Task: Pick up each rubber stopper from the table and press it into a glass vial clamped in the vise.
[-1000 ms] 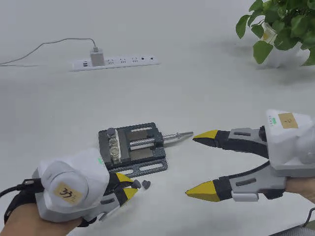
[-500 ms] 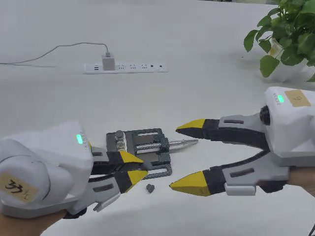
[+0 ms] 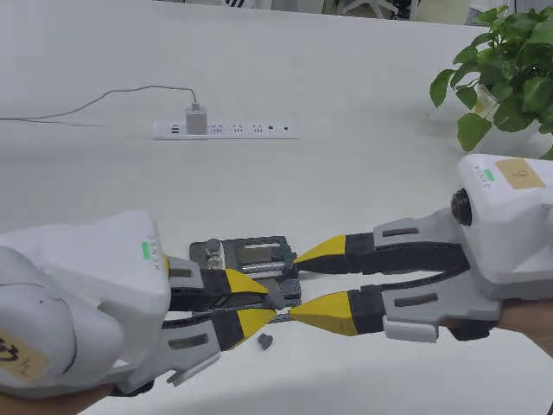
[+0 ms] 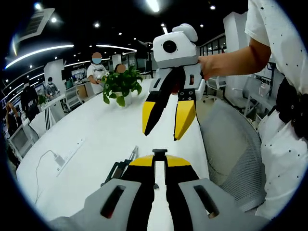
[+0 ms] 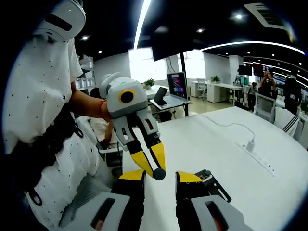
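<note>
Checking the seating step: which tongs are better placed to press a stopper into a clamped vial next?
Left, probably. The left tongs are shut on a rubber stopper near the vise with its vials; the right tongs are open and empty, facing them.

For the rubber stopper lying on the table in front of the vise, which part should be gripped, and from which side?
Probably pinch the loose rubber stopper across its sides, coming down from above with the open right gripper. It is small and lies low on the flat table, clear of the vise; the left gripper holds a second stopper.
</note>
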